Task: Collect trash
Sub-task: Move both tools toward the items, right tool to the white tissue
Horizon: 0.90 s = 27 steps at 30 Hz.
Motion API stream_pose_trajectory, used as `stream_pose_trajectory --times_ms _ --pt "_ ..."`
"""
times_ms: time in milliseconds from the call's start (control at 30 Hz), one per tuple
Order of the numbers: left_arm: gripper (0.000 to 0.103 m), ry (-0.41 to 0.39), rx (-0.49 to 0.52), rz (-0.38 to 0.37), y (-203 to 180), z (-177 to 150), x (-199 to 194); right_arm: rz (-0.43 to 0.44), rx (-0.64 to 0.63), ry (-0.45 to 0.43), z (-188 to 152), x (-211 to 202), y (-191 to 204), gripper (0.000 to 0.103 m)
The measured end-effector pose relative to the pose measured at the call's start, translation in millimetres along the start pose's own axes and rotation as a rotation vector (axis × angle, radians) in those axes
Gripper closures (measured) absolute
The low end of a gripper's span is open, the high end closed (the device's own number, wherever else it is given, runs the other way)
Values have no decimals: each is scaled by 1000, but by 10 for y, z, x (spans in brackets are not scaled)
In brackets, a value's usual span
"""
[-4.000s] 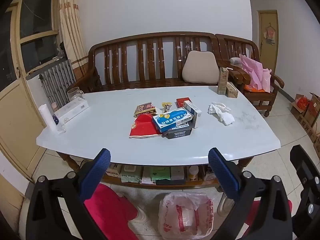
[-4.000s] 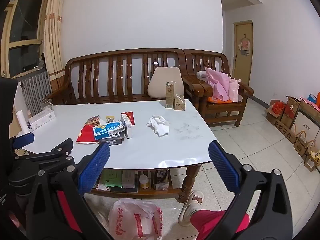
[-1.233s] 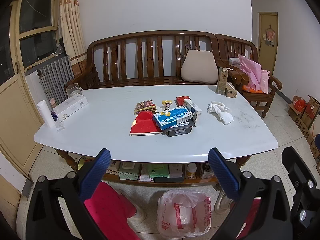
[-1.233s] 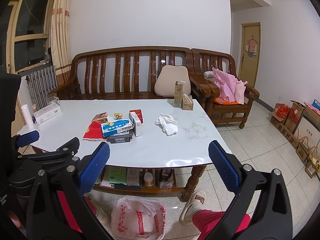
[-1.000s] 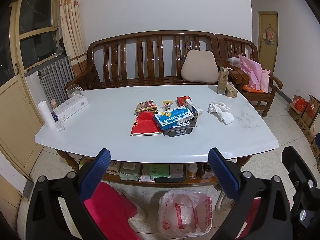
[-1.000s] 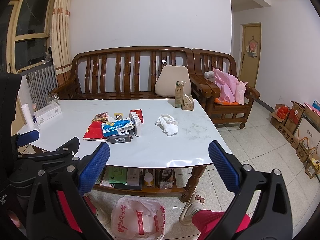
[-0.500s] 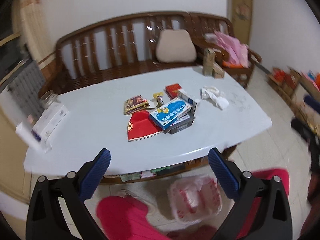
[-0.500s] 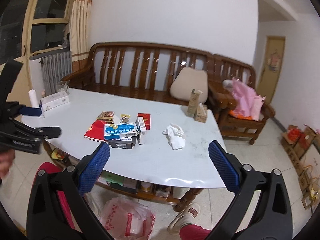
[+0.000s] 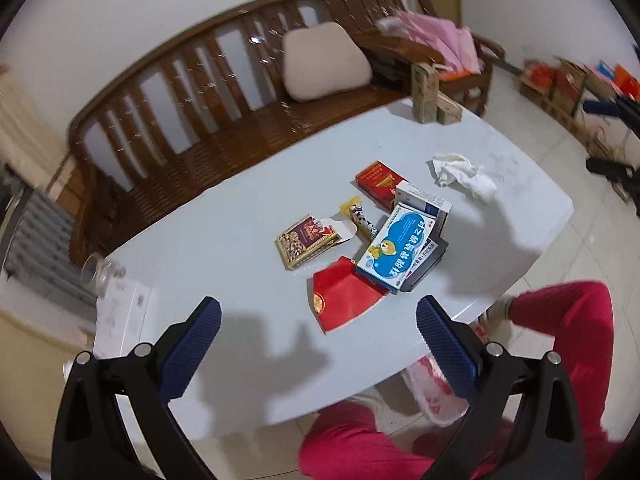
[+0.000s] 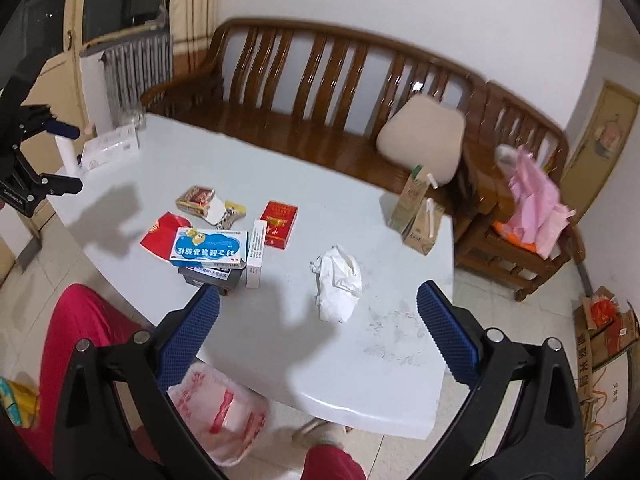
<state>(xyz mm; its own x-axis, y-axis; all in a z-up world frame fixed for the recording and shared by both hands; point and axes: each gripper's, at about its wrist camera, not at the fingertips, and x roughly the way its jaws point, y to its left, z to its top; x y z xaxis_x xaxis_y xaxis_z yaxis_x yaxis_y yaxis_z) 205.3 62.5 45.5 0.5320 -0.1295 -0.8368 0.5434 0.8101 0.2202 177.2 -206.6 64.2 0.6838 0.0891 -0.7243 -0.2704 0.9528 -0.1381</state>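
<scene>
Left wrist view: left hand-held gripper (image 9: 318,338) spread wide, empty, over the white counter (image 9: 224,240); crumpled tissue (image 9: 464,176) lies at the far right.

Right wrist view: right hand-held gripper (image 10: 318,330) also spread, tissue (image 10: 338,282) between its fingers' line; trash bag (image 10: 218,412) on the floor below.

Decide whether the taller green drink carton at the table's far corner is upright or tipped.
Upright. The taller green carton stands on its base on the table, its top pointing up.
</scene>
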Motion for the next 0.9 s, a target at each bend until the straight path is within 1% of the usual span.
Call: stream_pose_trajectory --times_ms 133,233,333,400,467,567,633,767,900 --pt "7 33 82 -13 172 262 270 49 17 70 228 295 -163 6" --pt "7 74 112 -24 287 392 511 86 46 131 356 549 -266 6" --pt "7 124 176 -38 359 480 776 123 68 172 445 714 -383 6" --pt "7 135 228 -28 359 519 907 135 70 196 503 827 -440 6" --pt "7 140 269 -47 345 545 1011 128 63 225 546 957 -478 6" --pt "7 145 301 -68 319 575 1179 133 54 264 569 1138 -511 6" --pt "7 160 315 -58 318 600 1345 140 49 284 577 1268 -510 6" --pt "7 194 338 -73 304 648 1646 174 62 324 528 1584 -486 6" --pt "7 213 389 -100 273 654 1859 214 73 376 433 1899 -454 6"
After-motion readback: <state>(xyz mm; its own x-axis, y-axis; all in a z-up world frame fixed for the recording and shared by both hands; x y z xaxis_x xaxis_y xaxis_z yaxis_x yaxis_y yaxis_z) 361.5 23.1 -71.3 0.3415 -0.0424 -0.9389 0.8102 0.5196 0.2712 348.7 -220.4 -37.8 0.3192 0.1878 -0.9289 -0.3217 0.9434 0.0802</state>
